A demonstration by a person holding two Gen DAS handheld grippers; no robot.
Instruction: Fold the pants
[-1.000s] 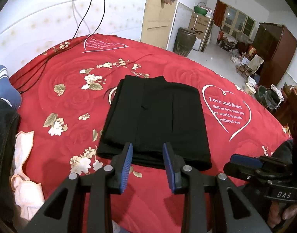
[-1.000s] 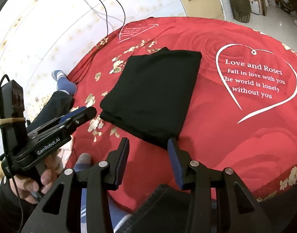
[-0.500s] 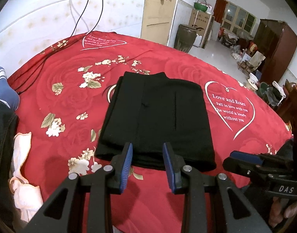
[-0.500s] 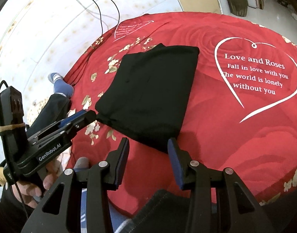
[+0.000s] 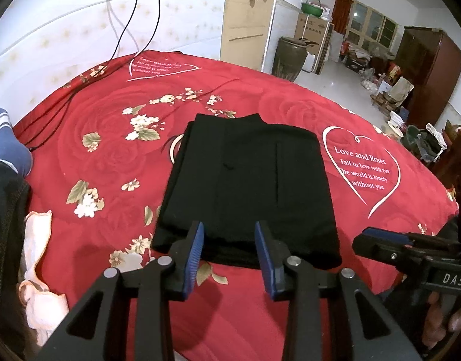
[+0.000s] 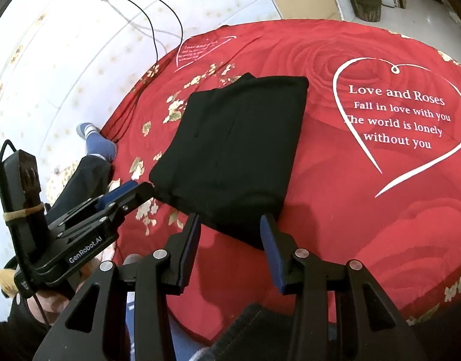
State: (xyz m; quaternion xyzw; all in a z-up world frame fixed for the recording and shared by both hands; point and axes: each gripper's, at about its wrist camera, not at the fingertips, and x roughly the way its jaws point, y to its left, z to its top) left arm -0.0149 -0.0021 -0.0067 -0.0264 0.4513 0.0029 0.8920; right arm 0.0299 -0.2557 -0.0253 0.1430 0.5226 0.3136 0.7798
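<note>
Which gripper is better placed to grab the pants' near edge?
Left gripper, probably: its open jaws straddle the folded pants' near edge. The right gripper hovers open at their corner.

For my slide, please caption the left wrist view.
Folded black pants lie on red rose bedspread, open left gripper above.

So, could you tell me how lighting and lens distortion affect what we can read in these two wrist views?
Left wrist view: fisheye bows the red floral bedspread; folded black pants are nearly featureless. Right wrist view: the gripper casts soft shadows, the heart lettering is sharp, corners are vignetted.
</note>
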